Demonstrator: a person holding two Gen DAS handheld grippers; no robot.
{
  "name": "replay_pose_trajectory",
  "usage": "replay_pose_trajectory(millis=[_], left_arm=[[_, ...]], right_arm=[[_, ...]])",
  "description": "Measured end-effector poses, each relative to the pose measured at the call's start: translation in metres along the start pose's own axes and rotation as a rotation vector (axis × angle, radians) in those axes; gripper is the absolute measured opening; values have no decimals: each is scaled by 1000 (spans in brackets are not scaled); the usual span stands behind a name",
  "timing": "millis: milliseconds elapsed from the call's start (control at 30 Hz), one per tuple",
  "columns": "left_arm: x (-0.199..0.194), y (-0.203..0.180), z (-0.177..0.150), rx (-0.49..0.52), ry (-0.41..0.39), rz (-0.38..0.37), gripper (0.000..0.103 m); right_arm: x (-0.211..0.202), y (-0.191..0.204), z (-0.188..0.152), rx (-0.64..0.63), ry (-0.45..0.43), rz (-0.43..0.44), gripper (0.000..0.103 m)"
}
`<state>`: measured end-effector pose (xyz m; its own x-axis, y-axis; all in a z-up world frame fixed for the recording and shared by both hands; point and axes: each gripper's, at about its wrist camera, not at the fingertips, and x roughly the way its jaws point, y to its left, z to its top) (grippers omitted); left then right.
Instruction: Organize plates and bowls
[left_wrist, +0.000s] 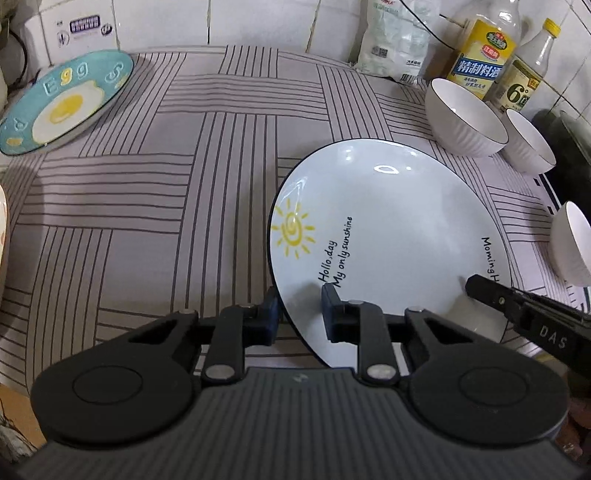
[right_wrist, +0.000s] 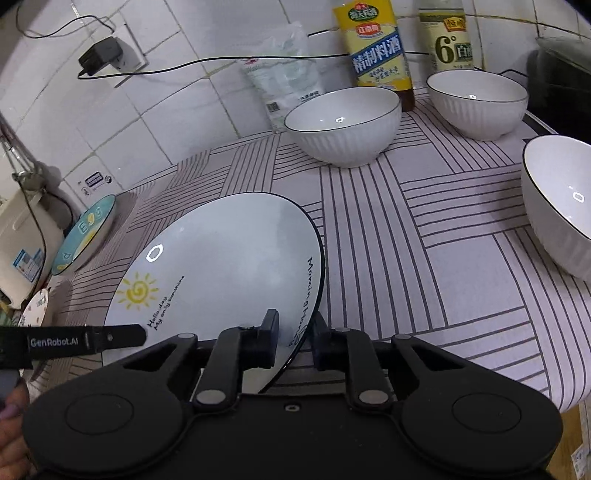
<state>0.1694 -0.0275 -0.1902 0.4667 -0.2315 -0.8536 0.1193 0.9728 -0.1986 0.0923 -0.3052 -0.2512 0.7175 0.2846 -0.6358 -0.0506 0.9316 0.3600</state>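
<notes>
Both sets of jaws are pinching the near rim of the sun plate (left_wrist: 388, 236): the left gripper (left_wrist: 301, 314) is biting it beside the little sun drawing, and the right gripper (right_wrist: 293, 341) is biting it by the "Morning" lettering, one pad above the rim and one under it.

Biggest thing first: the striped tablecloth (left_wrist: 147, 206) is covering the whole counter, and the sun plate is sitting toward its near edge, front lip tilting up a bit by the looks of it. The egg plate (left_wrist: 62, 103) is lying way off at the far left corner by the tiled wall. Three white ribbed bowls are hanging out on the right side: the back bowl (right_wrist: 341, 125) and the corner bowl (right_wrist: 478, 103) are standing in front of the cooking wine bottle (right_wrist: 380, 48) and vinegar bottle (right_wrist: 448, 40), and the side bowl (right_wrist: 557, 206) is sitting near the right edge.

What I'm worrying about: glazed rim, narrow pads, so the plate could be slipping out if one hand lifts faster than the other. Swinging it right could also be clipping the side bowl, and dragging instead of lifting would be bunching the cloth.
</notes>
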Motion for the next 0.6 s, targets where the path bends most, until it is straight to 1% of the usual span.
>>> replay_pose_trajectory(millis=[100,233,400,500,600], left_arm=[[2,4,2,-9,8,-8,23],[-3,7,2,1,0,5,23],[-12,19,-3,1,-6,15,23],[-23,28,-6,13,-29,37,23],[-31,38,-2,6,-46,47,23]], right_arm=[[-2,0,-1,-21,-5,17,22],[-7,3,-2,-45,-19,48,22],[-2,13,-2,-70,-3,65,22],[2,23,1,-85,1,82,22],[6,36,6,-103,-3,107,22]])
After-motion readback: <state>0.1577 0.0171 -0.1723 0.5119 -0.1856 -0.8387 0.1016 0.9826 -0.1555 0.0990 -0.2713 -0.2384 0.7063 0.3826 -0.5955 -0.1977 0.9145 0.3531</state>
